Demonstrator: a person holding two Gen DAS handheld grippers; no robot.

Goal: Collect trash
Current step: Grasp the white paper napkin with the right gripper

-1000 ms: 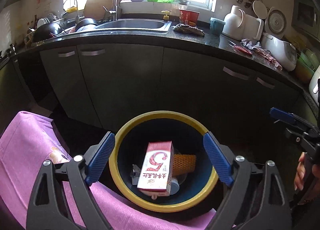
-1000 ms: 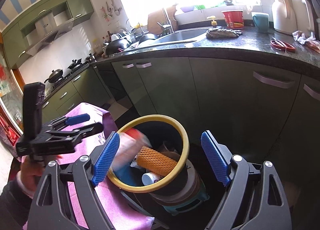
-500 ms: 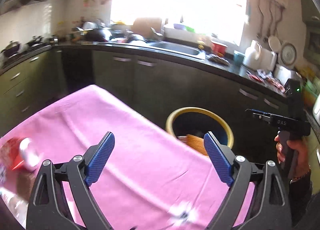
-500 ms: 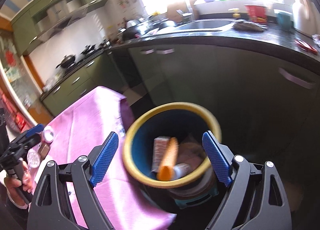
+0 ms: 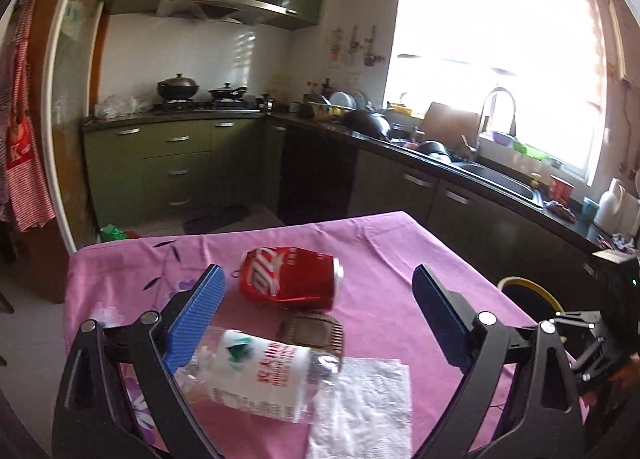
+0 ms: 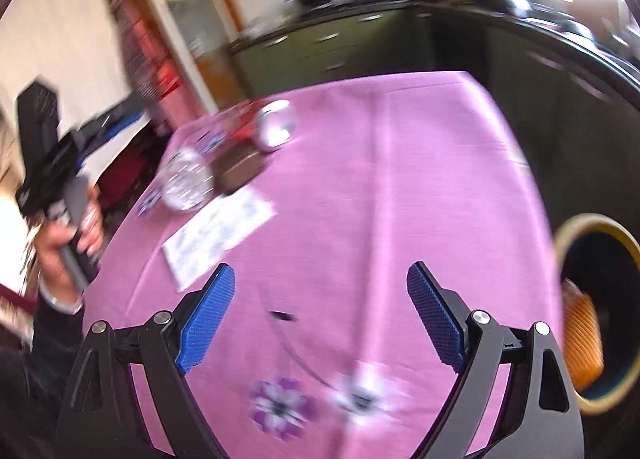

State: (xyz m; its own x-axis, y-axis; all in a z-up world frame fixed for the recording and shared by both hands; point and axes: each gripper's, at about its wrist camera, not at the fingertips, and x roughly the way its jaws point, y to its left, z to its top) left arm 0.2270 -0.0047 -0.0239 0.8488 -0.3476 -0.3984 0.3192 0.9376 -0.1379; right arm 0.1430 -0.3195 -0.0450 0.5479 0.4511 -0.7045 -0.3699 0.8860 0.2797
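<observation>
My left gripper is open over the pink tablecloth, nothing between its fingers. Just beyond them lies a dented red can on its side. A crushed clear bottle with a white label lies under the left finger, a small brown ribbed tray beside it, and a white napkin nearer. My right gripper hangs over bare cloth with its jaws opening and nothing in them. The blurred right wrist view shows the can, bottle and napkin far left.
The yellow-rimmed bin stands off the table's right edge with an orange foam net inside; its rim also shows in the left wrist view. Dark kitchen cabinets and a counter run behind. A hand holds the left gripper.
Both views have swung away from the bin to the table. The left gripper now faces the can and bottle; the right has come over the cloth, with the bin at its right.
</observation>
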